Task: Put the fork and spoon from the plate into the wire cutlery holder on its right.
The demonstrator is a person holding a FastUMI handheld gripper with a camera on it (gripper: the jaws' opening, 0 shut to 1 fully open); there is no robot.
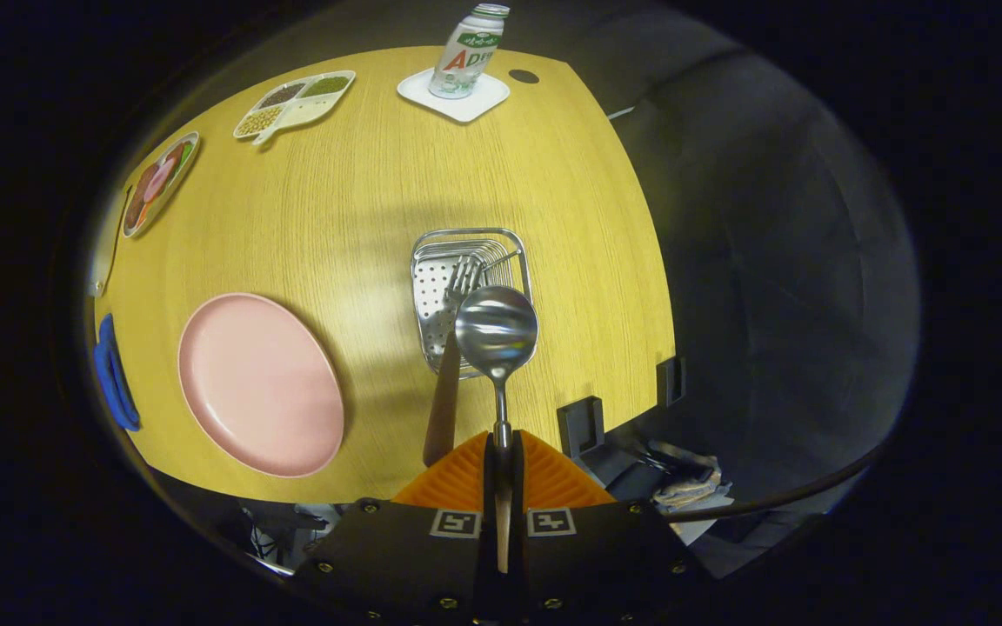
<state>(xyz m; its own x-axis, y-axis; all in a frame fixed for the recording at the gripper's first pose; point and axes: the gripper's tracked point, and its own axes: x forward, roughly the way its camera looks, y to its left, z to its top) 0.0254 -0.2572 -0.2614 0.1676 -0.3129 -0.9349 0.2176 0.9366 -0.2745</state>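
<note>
My gripper [501, 448] is shut on the handle of a metal spoon [496, 330], whose bowl hangs above the near end of the wire cutlery holder [514, 248]. A fork [453, 348] with a brown handle leans in the holder, tines toward the far end and handle sticking out over the near rim, just left of the spoon. The pink plate [259, 384] lies bare on the wooden table, left of the holder.
A milk bottle [469, 48] stands on a white coaster [457, 100] at the table's far side. Two trays of food [297, 103], [157, 183] lie far left. A blue object [114, 374] sits left of the plate. Black clamps [584, 426] grip the near right table edge.
</note>
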